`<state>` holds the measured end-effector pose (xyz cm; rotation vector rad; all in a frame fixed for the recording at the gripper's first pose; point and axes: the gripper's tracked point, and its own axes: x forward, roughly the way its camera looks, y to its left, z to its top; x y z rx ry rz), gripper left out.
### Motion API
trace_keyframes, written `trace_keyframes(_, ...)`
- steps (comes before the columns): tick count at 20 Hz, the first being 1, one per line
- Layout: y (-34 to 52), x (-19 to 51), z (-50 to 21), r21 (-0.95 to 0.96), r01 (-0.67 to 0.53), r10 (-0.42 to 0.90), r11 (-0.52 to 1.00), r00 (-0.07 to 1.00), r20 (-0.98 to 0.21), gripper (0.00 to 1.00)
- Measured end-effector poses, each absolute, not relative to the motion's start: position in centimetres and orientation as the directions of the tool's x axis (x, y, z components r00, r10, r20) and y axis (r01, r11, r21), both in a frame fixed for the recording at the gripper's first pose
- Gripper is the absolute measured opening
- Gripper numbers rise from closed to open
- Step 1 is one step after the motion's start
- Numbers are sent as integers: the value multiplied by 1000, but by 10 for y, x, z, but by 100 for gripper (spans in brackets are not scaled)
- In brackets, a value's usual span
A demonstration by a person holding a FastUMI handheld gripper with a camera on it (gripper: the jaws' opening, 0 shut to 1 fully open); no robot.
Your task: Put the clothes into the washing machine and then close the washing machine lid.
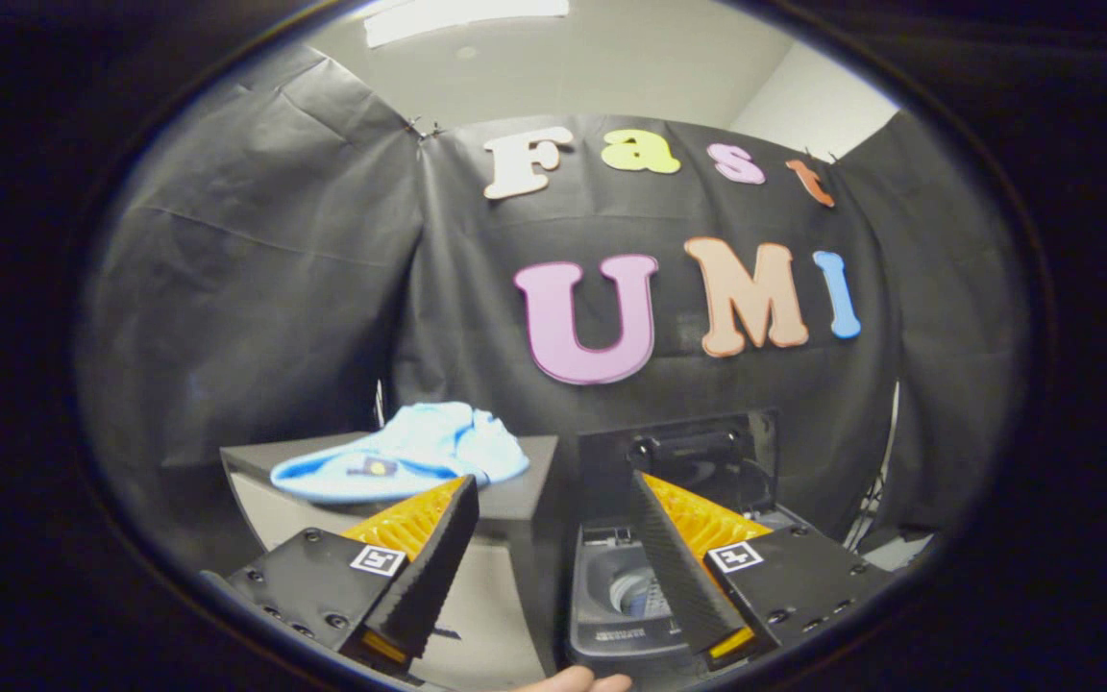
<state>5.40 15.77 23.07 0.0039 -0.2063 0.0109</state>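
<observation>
A light blue garment (406,463) lies crumpled on a dark-topped stand (525,495), just beyond my left finger. To its right stands a small grey toy washing machine (616,615) with its lid (678,461) raised upright at the back, so the drum (632,588) shows inside. My gripper (553,485) is open, its fingers spread wide with nothing between them. The left finger points at the garment's near edge. The right finger overlaps the machine's open top.
Black cloth walls close the booth behind and at both sides. The stand has a pale front face (477,596). A person's fingertip (573,680) shows below the machine, between the fingers. Cables (875,500) hang at the far right.
</observation>
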Motion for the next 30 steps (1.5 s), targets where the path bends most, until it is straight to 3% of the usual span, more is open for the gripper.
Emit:
trace_keyframes(5, 234, 93, 294, -27, -102, 105, 994, 971, 216, 99)
trace_keyframes(8, 246, 135, 311, -66, 19, -10, 998, 990, 138, 99)
trace_keyframes(9, 263, 154, 313, -69, -1, 8, 998, 995, 98, 99)
trace_keyframes(12, 316, 208, 294, 4, -104, 104, 995, 993, -54, 98)
trace_keyframes(14, 321, 234, 253, -26, -84, 76, 996, 968, -238, 98)
trace_keyframes(16, 319, 240, 198, -60, -71, 33, 996, 873, -487, 98)
trace_keyframes(17, 317, 237, 189, -81, -70, 17, 994, 852, -523, 98)
trace_keyframes(21, 311, 244, 185, 1, -18, 16, 1000, 851, -525, 99)
trace_keyframes(25, 314, 243, 192, -75, 9, -48, 997, 847, -529, 98)
trace_keyframes(27, 315, 245, 189, -106, 8, -63, 994, 847, -528, 93)
trace_keyframes(30, 306, 240, 187, -137, 25, -94, 990, 846, -525, 63)
